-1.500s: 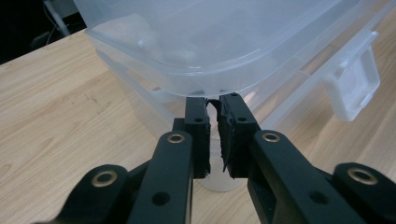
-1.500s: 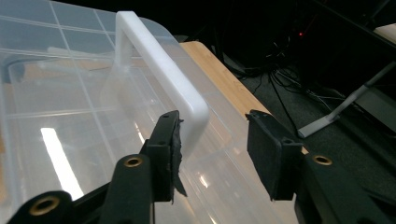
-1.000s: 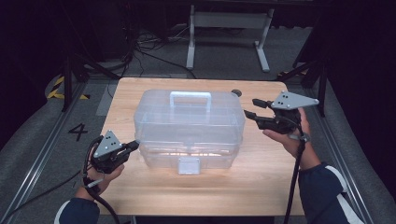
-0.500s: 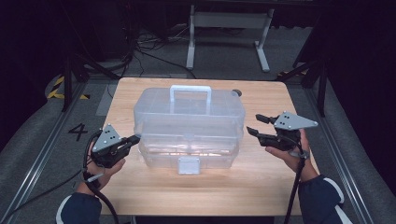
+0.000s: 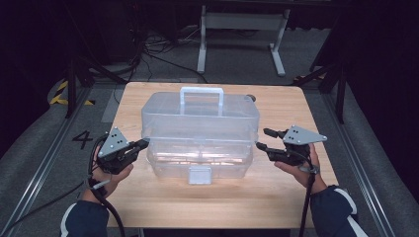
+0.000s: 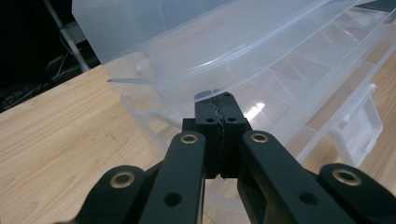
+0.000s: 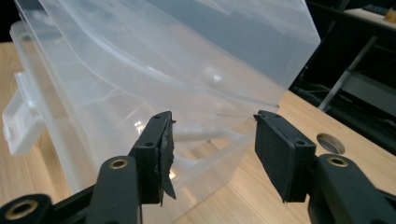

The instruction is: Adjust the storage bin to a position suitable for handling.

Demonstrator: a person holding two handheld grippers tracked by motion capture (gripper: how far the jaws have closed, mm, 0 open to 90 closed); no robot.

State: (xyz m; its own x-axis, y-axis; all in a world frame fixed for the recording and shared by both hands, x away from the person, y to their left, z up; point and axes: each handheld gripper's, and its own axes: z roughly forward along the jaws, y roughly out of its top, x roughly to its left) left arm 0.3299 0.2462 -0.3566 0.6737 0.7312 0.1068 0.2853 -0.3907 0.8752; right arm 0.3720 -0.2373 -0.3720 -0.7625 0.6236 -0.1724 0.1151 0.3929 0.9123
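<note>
a clear plastic box (image 5: 200, 143) sits in the middle of the wooden counter (image 5: 276, 197), its lid (image 5: 200, 116) raised partway off the base, with a white handle (image 5: 201, 95) standing up on top and a white latch (image 5: 199, 174) hanging at the front. the left gripper (image 5: 142, 144) is at the box's left end; in the left gripper view its jaws are pressed together with nothing between them, the tips just under the rim of the lifted lid (image 6: 205, 60). the right gripper (image 5: 263, 139) is at the box's right end, jaws spread apart, and in the right gripper view the lid's corner (image 7: 261, 88) and the base sit just ahead of the gap, not gripped. a round hole (image 7: 330, 143) in the counter shows near the right jaw.
</note>
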